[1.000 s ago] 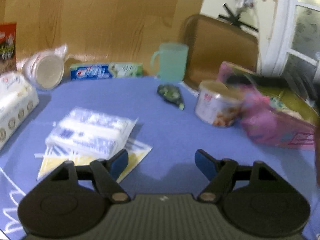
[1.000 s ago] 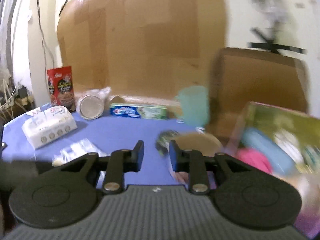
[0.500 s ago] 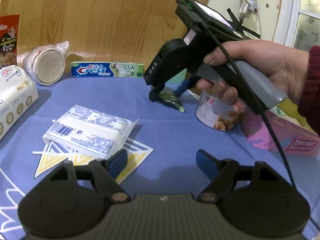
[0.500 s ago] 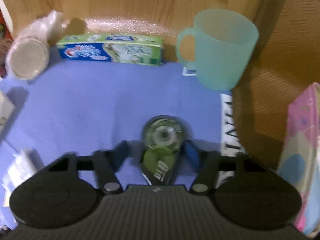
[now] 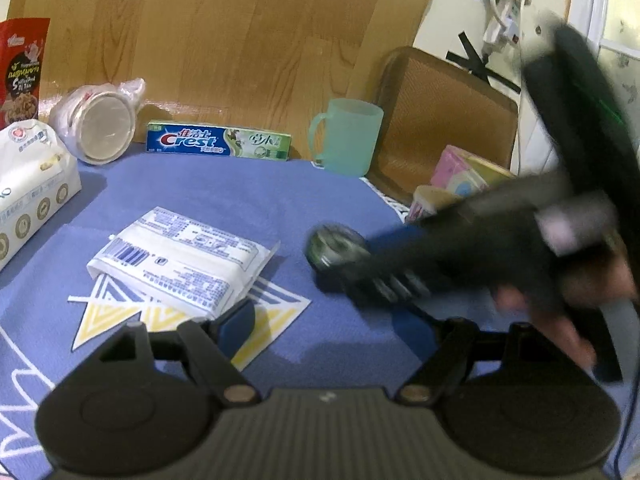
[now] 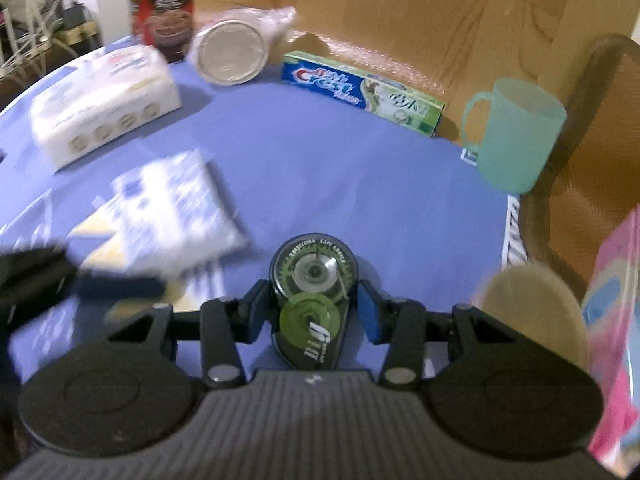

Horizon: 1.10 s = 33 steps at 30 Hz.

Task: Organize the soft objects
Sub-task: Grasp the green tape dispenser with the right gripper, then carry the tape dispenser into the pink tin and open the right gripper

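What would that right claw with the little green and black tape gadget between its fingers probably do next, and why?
Probably carry it on to a free patch of cloth and set it down. The right gripper appears shut on the correction tape dispenser, its blue pads at both sides, above the blue tablecloth. The left gripper is open and holds nothing.

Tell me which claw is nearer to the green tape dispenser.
Right. The right claw has the tape dispenser between its fingers, closed on it. The left claw hangs open, well short of it, beside the white packet.
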{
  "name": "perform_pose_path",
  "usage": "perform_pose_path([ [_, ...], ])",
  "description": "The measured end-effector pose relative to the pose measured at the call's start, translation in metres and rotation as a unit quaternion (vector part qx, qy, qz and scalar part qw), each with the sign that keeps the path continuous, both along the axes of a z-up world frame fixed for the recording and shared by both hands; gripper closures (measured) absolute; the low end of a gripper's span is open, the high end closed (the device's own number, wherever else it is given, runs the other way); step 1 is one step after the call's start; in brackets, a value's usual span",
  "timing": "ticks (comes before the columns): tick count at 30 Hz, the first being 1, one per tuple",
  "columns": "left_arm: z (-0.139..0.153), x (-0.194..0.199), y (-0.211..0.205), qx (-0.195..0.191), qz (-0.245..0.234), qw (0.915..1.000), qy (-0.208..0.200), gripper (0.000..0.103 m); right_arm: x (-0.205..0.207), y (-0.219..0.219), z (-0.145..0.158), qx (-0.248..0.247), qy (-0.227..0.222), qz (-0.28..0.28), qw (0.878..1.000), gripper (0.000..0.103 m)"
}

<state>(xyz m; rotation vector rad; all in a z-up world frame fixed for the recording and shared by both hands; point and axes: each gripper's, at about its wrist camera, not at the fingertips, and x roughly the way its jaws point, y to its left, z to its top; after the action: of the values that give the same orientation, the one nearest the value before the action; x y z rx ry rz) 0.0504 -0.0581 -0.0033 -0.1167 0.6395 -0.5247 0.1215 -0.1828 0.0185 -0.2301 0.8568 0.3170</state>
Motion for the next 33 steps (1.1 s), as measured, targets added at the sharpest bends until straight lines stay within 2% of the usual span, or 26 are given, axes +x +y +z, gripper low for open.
perform_pose_path([
  [2, 0.001, -0.003, -0.003, -0.002, -0.028, 0.9996, -0.003, 0.013, -0.009, -0.012, 0.000, 0.022, -0.003, -0.009, 1.000, 0.053],
  [6, 0.004, -0.021, -0.021, 0.035, -0.080, 0.9953, -0.042, 0.013, -0.044, -0.038, -0.001, 0.093, -0.016, -0.027, 0.995, 0.053],
  [9, 0.003, -0.026, -0.028, 0.038, -0.148, 0.9878, -0.030, 0.009, -0.067, -0.054, -0.009, 0.137, -0.017, -0.039, 0.990, 0.053],
  [11, 0.002, -0.029, -0.034, 0.043, -0.174, 0.9833, -0.027, 0.009, -0.086, -0.065, -0.011, 0.159, -0.027, -0.057, 0.985, 0.053],
  [14, 0.000, -0.024, -0.033, 0.040, -0.163, 0.9857, -0.012, 0.009, -0.117, -0.079, -0.012, 0.166, -0.053, -0.085, 0.981, 0.053],
  [15, 0.000, -0.021, -0.030, 0.029, -0.159, 0.9869, -0.005, 0.009, -0.127, -0.081, -0.013, 0.159, -0.063, -0.091, 0.981, 0.051],
  [16, 0.001, -0.017, -0.029, 0.021, -0.155, 0.9877, 0.003, 0.009, -0.134, -0.083, -0.015, 0.155, -0.070, -0.095, 0.981, 0.042],
  [19, 0.005, -0.009, -0.031, -0.004, -0.149, 0.9882, 0.037, 0.009, -0.158, -0.086, -0.020, 0.143, -0.092, -0.101, 0.980, 0.035],
  [22, 0.006, -0.001, -0.045, -0.044, -0.165, 0.9818, 0.083, 0.013, -0.165, -0.082, -0.024, 0.126, -0.106, -0.099, 0.981, 0.035],
  [24, 0.006, -0.001, -0.061, -0.044, -0.176, 0.9791, 0.092, 0.019, -0.164, -0.079, -0.027, 0.124, -0.116, -0.094, 0.981, 0.036],
  [25, 0.005, -0.002, -0.069, -0.038, -0.181, 0.9783, 0.092, 0.028, -0.163, -0.078, -0.029, 0.122, -0.118, -0.091, 0.981, 0.039],
  [26, 0.005, -0.005, -0.077, -0.027, -0.185, 0.9785, 0.087, 0.034, -0.163, -0.078, -0.030, 0.117, -0.123, -0.090, 0.981, 0.045],
  [27, 0.005, -0.009, -0.085, -0.019, -0.191, 0.9780, 0.081, 0.044, -0.162, -0.074, -0.031, 0.105, -0.130, -0.088, 0.982, 0.062],
  [30, 0.011, -0.013, -0.097, -0.006, -0.200, 0.9765, 0.080, 0.047, -0.168, -0.078, -0.029, 0.100, -0.147, -0.092, 0.980, 0.062],
  [33, 0.035, -0.013, -0.108, -0.027, -0.217, 0.9736, 0.065, 0.047, -0.178, -0.096, -0.016, 0.126, -0.182, -0.110, 0.969, 0.062],
])
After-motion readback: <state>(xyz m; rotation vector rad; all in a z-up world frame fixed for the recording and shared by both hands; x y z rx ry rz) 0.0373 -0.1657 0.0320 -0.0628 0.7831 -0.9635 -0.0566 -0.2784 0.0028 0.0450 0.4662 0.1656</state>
